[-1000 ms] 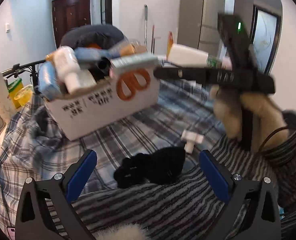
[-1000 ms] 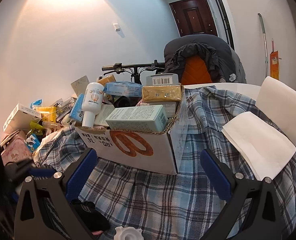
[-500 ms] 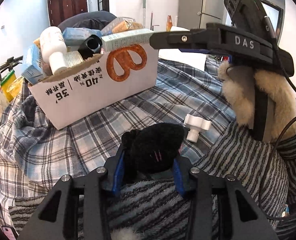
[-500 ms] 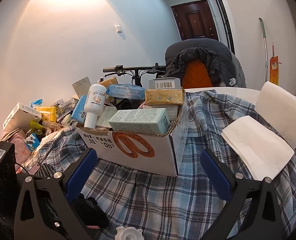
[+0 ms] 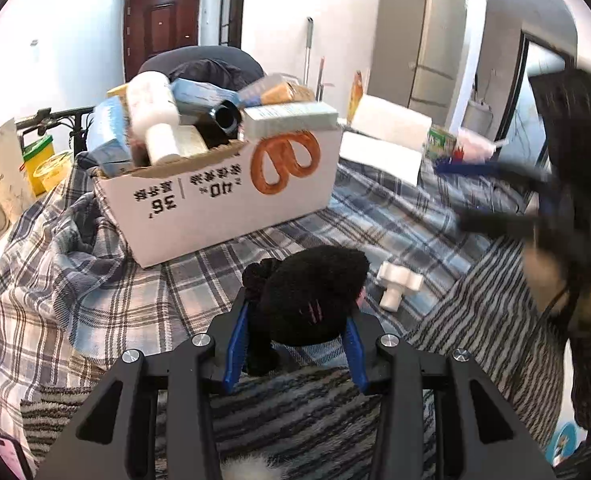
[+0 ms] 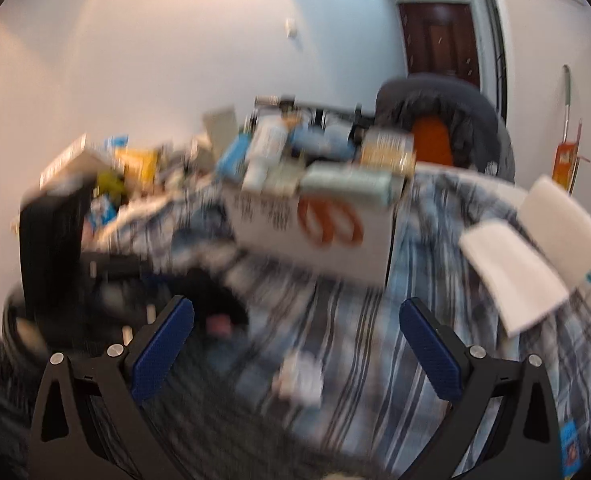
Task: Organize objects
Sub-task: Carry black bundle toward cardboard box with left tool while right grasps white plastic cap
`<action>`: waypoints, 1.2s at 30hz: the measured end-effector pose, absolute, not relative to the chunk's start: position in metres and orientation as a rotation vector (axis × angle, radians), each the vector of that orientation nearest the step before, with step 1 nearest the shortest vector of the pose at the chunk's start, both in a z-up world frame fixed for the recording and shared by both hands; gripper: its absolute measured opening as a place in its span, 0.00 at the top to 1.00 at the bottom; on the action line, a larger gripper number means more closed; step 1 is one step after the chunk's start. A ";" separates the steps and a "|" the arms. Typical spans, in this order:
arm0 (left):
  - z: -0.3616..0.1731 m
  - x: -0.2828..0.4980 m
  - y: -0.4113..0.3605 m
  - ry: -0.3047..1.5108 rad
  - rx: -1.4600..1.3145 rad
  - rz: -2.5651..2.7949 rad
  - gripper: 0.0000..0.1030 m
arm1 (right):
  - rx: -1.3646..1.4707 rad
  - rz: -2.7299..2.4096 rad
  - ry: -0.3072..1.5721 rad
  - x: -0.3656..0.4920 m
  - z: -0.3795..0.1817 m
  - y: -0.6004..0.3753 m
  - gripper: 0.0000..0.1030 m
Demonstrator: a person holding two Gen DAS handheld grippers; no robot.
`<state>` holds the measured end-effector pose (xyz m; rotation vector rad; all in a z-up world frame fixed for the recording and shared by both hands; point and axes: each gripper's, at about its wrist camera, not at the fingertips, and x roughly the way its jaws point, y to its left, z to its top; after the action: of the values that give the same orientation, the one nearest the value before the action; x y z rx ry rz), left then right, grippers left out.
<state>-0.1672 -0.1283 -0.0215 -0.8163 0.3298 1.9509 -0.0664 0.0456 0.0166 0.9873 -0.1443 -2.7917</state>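
The left gripper has its blue pads pressed in on both sides of a black fuzzy thing, some soft plush or knit piece with a few small pink marks on it; I can't make out what it is. It sits squeezed between the jaws just above the plaid cloth that covers the surface, so I'd judge it has been picked up to go somewhere tidier. The likely place is the white cardboard box with the orange pretzel print, standing a little way ahead and already heaped with a white bottle, cartons and a dark tube, which leaves little room on top. A soft item squashes easily, which is probably why the pads bite it around the middle. Just to the right of it a small white plastic knob lies loose on the cloth, untouched. The right gripper has its jaws spread wide with nothing between them; its view is badly smeared, so it seems to be swinging, perhaps toward that knob, though I can't be sure. A folded white paper lies behind the box, well apart from the work.
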 end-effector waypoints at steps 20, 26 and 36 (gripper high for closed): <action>-0.013 -0.175 -0.146 0.195 -0.799 1.980 0.57 | 1.152 -2.663 -0.044 -0.074 -0.022 0.038 0.71; 0.016 -0.178 -0.150 0.162 -0.697 2.011 0.57 | 1.094 -2.681 -0.164 -0.071 -0.017 0.055 0.71; 0.071 -0.261 -0.085 0.151 -0.732 2.093 0.57 | 0.993 -2.688 -0.258 -0.064 -0.010 0.063 0.71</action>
<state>-0.2609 -0.0850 0.0706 -0.7317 0.1514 2.0929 -0.0638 0.0630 -0.0098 0.9932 -0.2577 -2.6884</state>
